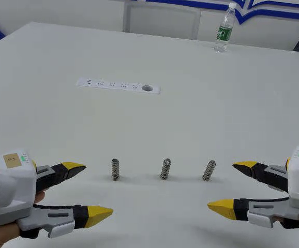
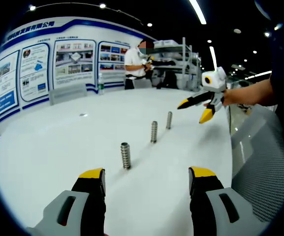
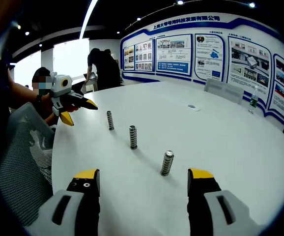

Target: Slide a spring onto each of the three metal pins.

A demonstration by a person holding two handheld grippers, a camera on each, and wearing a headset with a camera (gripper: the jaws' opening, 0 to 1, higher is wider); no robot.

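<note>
Three metal pins stand in a row on the white table, each with a coiled spring around it: the left spring (image 1: 115, 169), the middle spring (image 1: 165, 168) and the right spring (image 1: 209, 170), which leans slightly. My left gripper (image 1: 90, 188) is open at the lower left, level with the row and apart from it. My right gripper (image 1: 233, 185) is open at the lower right, facing the row. In the left gripper view the nearest spring (image 2: 126, 155) stands ahead of the open gripper (image 2: 148, 179). In the right gripper view the nearest spring (image 3: 167, 162) stands ahead of the open gripper (image 3: 143, 179).
A white power strip (image 1: 118, 86) lies on the table beyond the pins. A plastic water bottle (image 1: 224, 29) stands at the far edge. A mesh chair (image 3: 19, 162) sits by the near side. A person (image 2: 136, 68) stands behind the table's far end.
</note>
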